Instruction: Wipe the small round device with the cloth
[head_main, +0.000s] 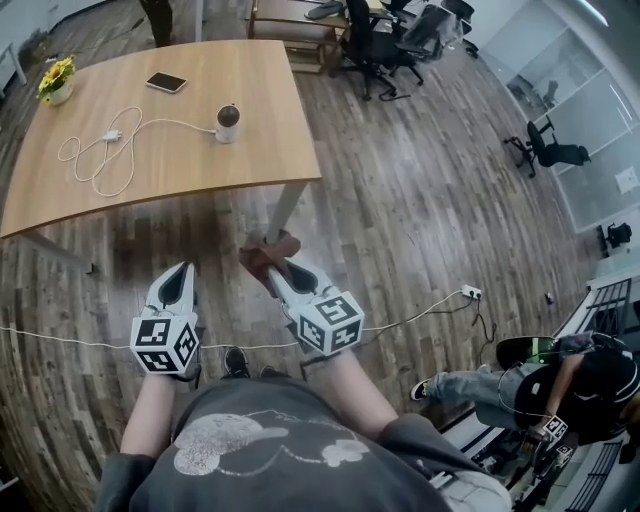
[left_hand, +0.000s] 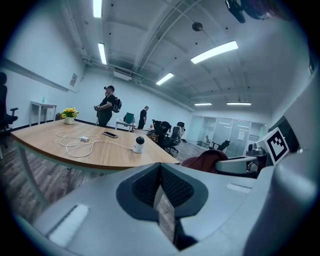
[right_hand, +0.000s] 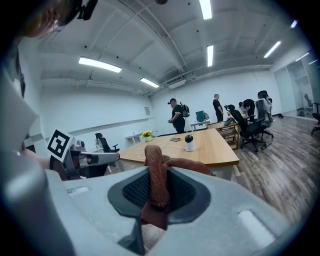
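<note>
The small round device (head_main: 228, 123) is white with a dark dome top and stands on the wooden table (head_main: 250, 150) near its right side; it also shows as a small device (left_hand: 139, 144) in the left gripper view and a device (right_hand: 189, 142) in the right gripper view. A white cable (head_main: 100, 150) runs from it across the table. My right gripper (head_main: 281, 270) is shut on a brown cloth (head_main: 266, 256), which hangs bunched between the jaws as cloth (right_hand: 157, 177). My left gripper (head_main: 178, 283) is shut with nothing in it. Both are held over the floor, short of the table.
A phone (head_main: 166, 82) and a pot of yellow flowers (head_main: 55, 80) lie on the table. Office chairs (head_main: 385, 40) stand beyond it. A white cord (head_main: 420, 310) crosses the wood floor. A person (head_main: 545, 385) crouches at lower right; two people (right_hand: 177, 117) stand far off.
</note>
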